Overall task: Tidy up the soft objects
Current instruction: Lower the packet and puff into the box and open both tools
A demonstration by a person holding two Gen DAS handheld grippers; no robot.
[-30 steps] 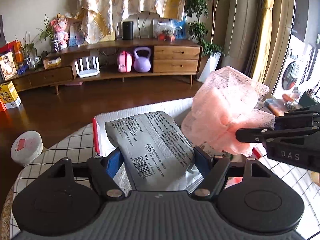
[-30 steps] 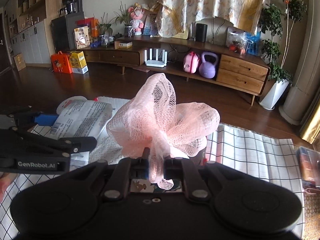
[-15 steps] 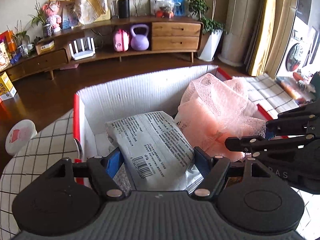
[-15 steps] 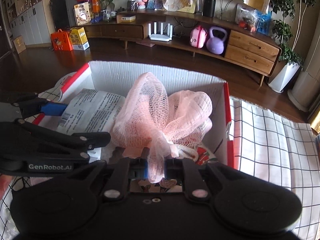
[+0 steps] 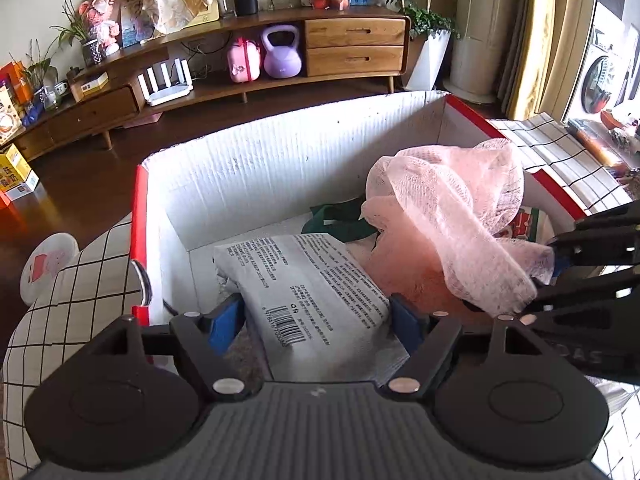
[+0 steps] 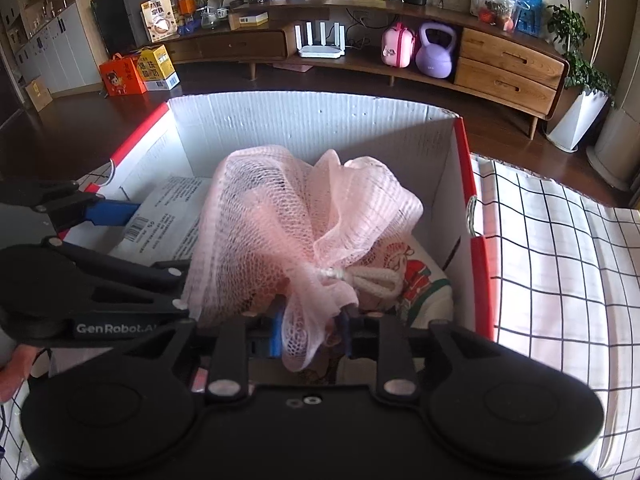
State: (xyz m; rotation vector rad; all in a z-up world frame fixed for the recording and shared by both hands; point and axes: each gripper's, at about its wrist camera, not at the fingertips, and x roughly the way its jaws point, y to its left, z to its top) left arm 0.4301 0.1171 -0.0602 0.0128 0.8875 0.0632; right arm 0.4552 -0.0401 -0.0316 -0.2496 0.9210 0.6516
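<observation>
My left gripper (image 5: 318, 316) is shut on a white printed soft packet (image 5: 308, 288) and holds it inside a red-and-white cardboard box (image 5: 280, 160). My right gripper (image 6: 310, 330) holds a pink mesh bath puff (image 6: 288, 224) by its tail, low in the same box (image 6: 320, 124), though its fingers have parted a little. The puff (image 5: 452, 216) lies to the right of the packet (image 6: 168, 216). The left gripper's arm (image 6: 72, 248) shows at the left of the right wrist view; the right gripper (image 5: 592, 248) shows at the right of the left wrist view.
A dark green cloth (image 5: 340, 220) and a printed red-green-white fabric item (image 6: 416, 280) lie in the box. The box stands on a black-checked white cloth (image 6: 560, 248). A white round lid (image 5: 44, 264) lies beyond the box's left side. A wooden TV cabinet (image 5: 280, 56) stands behind.
Both grippers have gone down into the box with the packet and the puff. The right gripper's fingers have opened a little around the puff's tail.
</observation>
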